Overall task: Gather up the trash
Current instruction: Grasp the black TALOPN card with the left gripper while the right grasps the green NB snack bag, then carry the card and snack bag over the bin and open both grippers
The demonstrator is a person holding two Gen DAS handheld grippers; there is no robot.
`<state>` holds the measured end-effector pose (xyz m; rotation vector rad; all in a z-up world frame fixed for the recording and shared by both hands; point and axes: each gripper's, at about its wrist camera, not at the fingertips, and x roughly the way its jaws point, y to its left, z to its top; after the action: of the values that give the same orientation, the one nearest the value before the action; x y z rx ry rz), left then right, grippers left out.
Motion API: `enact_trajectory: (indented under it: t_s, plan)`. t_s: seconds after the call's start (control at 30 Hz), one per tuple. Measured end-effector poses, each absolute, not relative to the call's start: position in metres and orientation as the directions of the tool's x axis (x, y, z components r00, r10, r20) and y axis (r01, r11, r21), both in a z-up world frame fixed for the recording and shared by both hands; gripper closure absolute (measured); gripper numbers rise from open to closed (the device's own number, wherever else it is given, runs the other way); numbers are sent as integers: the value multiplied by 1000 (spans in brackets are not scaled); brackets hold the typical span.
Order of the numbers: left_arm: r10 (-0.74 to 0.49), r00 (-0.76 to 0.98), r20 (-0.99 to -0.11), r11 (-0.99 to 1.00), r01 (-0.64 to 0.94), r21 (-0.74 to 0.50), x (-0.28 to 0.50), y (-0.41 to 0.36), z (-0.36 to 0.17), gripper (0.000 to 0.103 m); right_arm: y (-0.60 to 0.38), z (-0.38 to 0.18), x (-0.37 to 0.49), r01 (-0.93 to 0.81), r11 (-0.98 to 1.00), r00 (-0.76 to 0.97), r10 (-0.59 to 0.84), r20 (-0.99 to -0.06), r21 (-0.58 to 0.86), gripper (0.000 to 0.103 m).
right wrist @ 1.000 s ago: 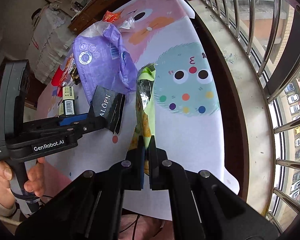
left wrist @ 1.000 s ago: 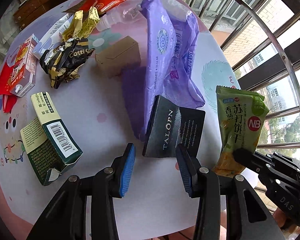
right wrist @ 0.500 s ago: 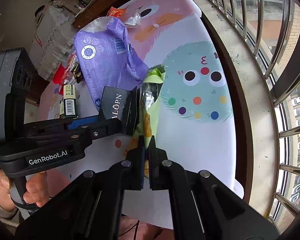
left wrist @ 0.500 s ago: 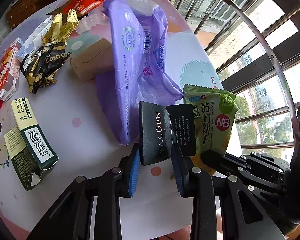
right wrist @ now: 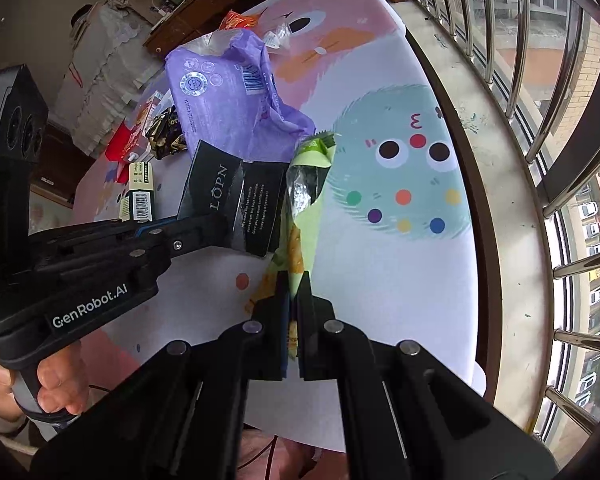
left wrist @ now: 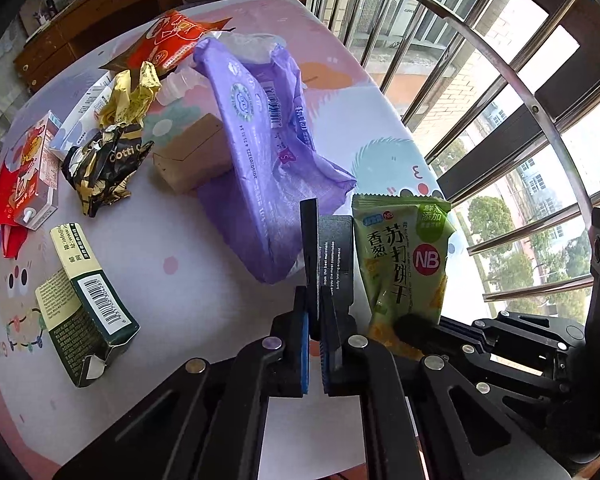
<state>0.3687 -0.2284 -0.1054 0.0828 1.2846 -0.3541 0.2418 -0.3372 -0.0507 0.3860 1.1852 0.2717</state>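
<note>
Above table: both tools pinching pkgs (side-by-side).

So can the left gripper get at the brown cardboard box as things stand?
Probably not yet. The left gripper is shut on the black packet, so it has no free jaws. The brown cardboard box also sits beyond the purple bag, though its left side looks open.
</note>
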Motion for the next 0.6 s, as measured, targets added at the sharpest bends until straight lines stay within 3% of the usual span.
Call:
enact_trajectory:
  t_s: [0.23,0.6]
  plan:
    - [-208,285,-936,929,356,-98,323,-209,-82,99,-315,-40,215,-10,917,363,375,-853,399,102]
    - [-205,398,-894,895,446,-7,206,-95,-36,99,-229,-5,130,-6,933,423,328,-845,360,102]
